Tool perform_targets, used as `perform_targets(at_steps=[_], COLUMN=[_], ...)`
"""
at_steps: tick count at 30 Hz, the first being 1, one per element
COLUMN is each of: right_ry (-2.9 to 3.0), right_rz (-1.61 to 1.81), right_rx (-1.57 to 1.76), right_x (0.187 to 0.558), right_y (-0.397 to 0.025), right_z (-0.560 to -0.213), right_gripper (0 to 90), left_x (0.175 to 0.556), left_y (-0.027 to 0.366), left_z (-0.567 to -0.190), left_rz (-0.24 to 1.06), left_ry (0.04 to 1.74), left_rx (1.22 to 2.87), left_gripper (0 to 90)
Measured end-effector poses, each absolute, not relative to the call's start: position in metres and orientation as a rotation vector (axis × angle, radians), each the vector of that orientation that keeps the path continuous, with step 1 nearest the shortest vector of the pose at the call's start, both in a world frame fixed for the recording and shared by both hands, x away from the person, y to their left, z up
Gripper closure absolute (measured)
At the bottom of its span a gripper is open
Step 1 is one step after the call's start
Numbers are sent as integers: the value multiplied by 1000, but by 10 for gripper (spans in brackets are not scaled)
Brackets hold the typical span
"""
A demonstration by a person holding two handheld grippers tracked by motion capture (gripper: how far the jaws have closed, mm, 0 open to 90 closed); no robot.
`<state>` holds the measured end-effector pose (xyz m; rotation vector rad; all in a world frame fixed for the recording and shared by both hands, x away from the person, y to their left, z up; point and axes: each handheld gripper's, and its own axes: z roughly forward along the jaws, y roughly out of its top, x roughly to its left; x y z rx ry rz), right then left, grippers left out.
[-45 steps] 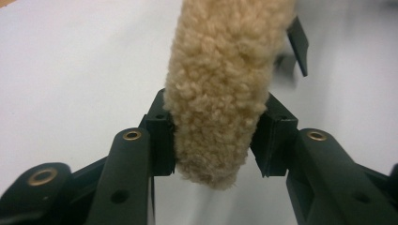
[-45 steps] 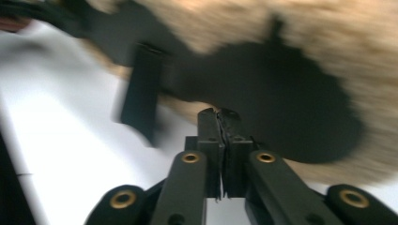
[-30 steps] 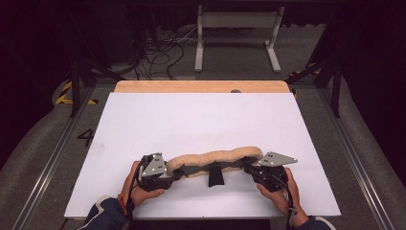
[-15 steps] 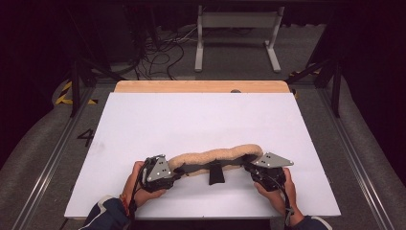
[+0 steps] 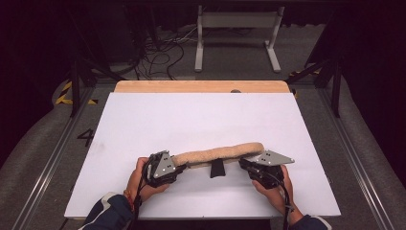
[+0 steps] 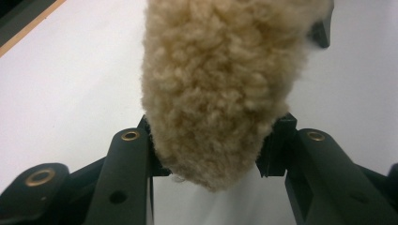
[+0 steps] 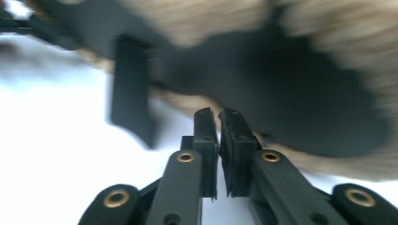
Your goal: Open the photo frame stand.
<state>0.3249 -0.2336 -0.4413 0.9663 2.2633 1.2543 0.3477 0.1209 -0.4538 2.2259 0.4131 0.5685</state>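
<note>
Item: long fleece-covered pad (image 5: pixel 218 154), tan and woolly, with a dark underside and a black strap tab (image 5: pixel 217 168) hanging from its middle. Position: near the front edge of the white table (image 5: pixel 201 120), long axis running left to right, spanning from one gripper to the other.

Left gripper (image 6: pixel 206 145): jaws set apart either side of the pad's left end, the fleece (image 6: pixel 220 84) bulging between them and touching both inner faces; clamped on that end, by the look of it. In the high view it sits at the pad's left tip (image 5: pixel 165 168), held in the left hand (image 5: pixel 139 179).

Right gripper (image 7: pixel 218 122): jaws drawn together with only a thin slit between them, nothing visibly caught in it. The pad's dark underside (image 7: pixel 281 93) lies just beyond and above the tips, blurred; whether an edge is nipped cannot be told. In the high view it is at the pad's right end (image 5: pixel 256 167), in the right hand (image 5: pixel 270 189).

Key relation: each hand is at its own end of the pad, so neither is nearer; the pad lies straight ahead of both sets of jaws, lengthwise between them. Any lift or stretch would probably depend on the right end being properly held
</note>
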Motion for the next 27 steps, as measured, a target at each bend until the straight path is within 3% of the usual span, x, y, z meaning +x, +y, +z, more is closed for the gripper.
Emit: perform_targets(at_steps=[9, 15, 22, 27], right_ry=[2446, 2454, 2514, 2508], right_rz=[1246, 1209, 1211, 1231], right_rx=[876, 904, 869, 901], right_x=[331, 338, 343, 344], right_y=[-200, -192, -188, -191], right_z=[-459, -461, -462, -462], right_gripper=[613, 536, 535, 616], left_x=[352, 355, 356, 355], left_y=[117, 116, 116, 116], left_z=[-454, -455, -455, -455], left_rz=[600, 607, 604, 611], left_ry=[417, 421, 426, 425], left_rx=[2224, 2221, 2218, 2224], left_gripper=[574, 574, 574, 573])
